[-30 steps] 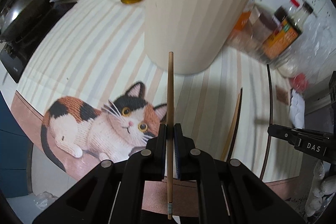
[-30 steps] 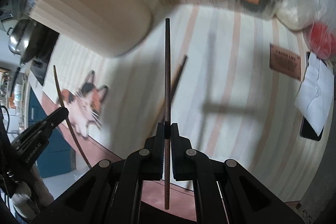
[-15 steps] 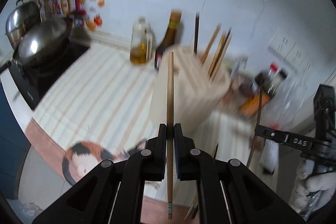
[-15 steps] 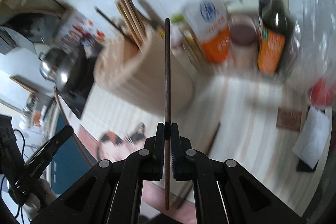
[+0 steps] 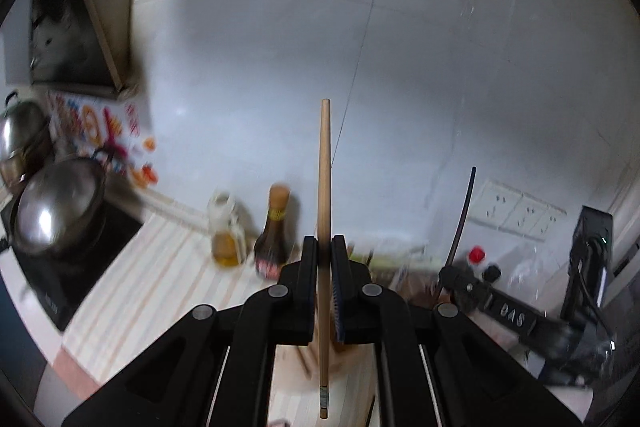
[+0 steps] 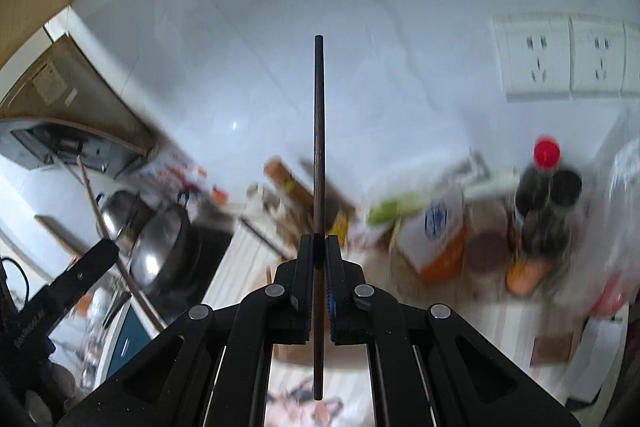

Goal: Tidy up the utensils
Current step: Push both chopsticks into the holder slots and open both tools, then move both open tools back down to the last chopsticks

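L wrist view: left gripper (image 5: pixel 324 247) at bottom centre of frame, jaws clamped tight on a light wooden chopstick (image 5: pixel 324 167) that runs straight up frame centre, top end against the white tiled wall (image 5: pixel 280 47), butt end poking out below the pads near the bottom edge. Under the gripper, bottom centre, a bit of the beige utensil holder (image 5: pixel 292 359) w/ other sticks in it, mostly hidden. Left of centre: dark sauce bottle (image 5: pixel 274 231) and just beside it an oil jar (image 5: pixel 228 231), both standing on the striped counter mat (image 5: pixel 152 279). Far left: steel wok (image 5: pixel 56 211) on a black hob. Right side of frame: right gripper (image 5: pixel 450 273) seen side-on, pinching a dark chopstick (image 5: pixel 464 211) that rises toward the wall sockets (image 5: pixel 520 209). Picture blurred low down. R wrist view: right gripper (image 6: pixel 318 247) bottom centre, jaws closed on the dark chopstick (image 6: pixel 319 147), stick vertical thru frame centre, tip in upper half against the wall. Right: red-capped dark bottle (image 6: pixel 538 183), orange-and-white carton (image 6: pixel 436 231), sockets at upper right. Left: wok and pots, blurred. Lower left: left gripper (image 6: pixel 106 251) w/ the light chopstick (image 6: pixel 96 203) slanting across it.
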